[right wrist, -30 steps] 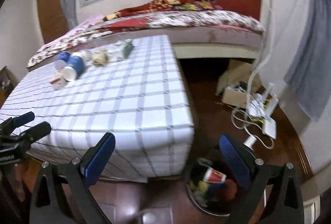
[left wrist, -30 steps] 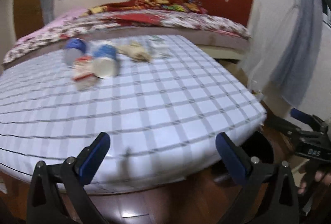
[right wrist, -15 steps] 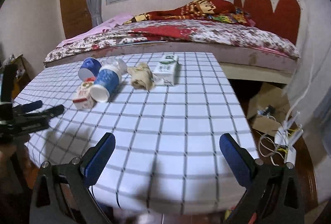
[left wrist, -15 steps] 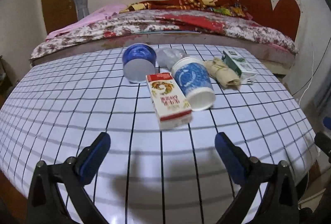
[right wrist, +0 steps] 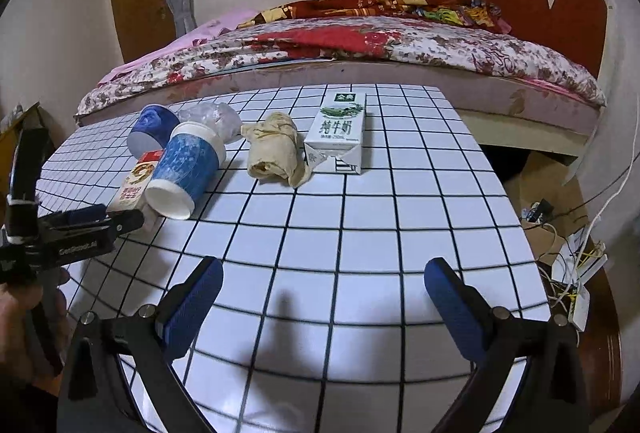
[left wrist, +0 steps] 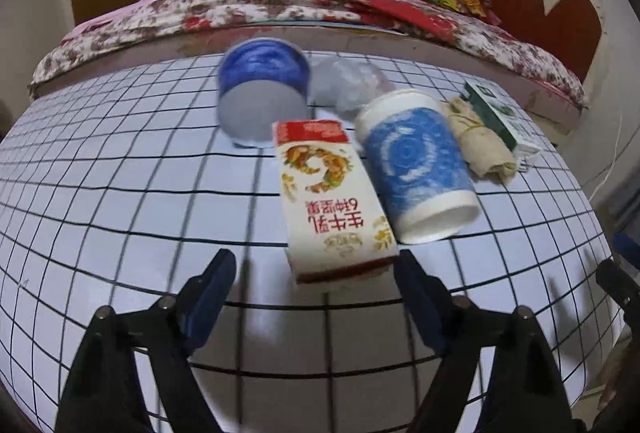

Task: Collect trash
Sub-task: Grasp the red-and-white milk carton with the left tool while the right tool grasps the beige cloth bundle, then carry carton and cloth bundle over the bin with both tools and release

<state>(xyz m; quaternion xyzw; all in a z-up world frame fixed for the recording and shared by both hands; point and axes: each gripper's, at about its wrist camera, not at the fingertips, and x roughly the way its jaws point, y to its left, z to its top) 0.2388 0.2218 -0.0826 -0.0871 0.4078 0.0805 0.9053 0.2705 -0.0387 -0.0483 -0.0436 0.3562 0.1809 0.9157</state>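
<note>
Probably empty and light, the red-and-white milk carton (left wrist: 332, 197) lying on the checked worktop (left wrist: 120, 193) will dent easily, so its long flat sides are the place to grip. Just short of it, the left hand-held gripper (left wrist: 314, 285) is closing with nothing between its jaws; the right hand-held gripper (right wrist: 320, 297) hangs released. The green carton (right wrist: 340, 129) reads 纯牛奶.

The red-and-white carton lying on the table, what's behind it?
Behind the red-and-white carton lies a dark blue cup on its side, with crumpled clear plastic beside it. Whatever sits directly under the carton is covered.
</note>
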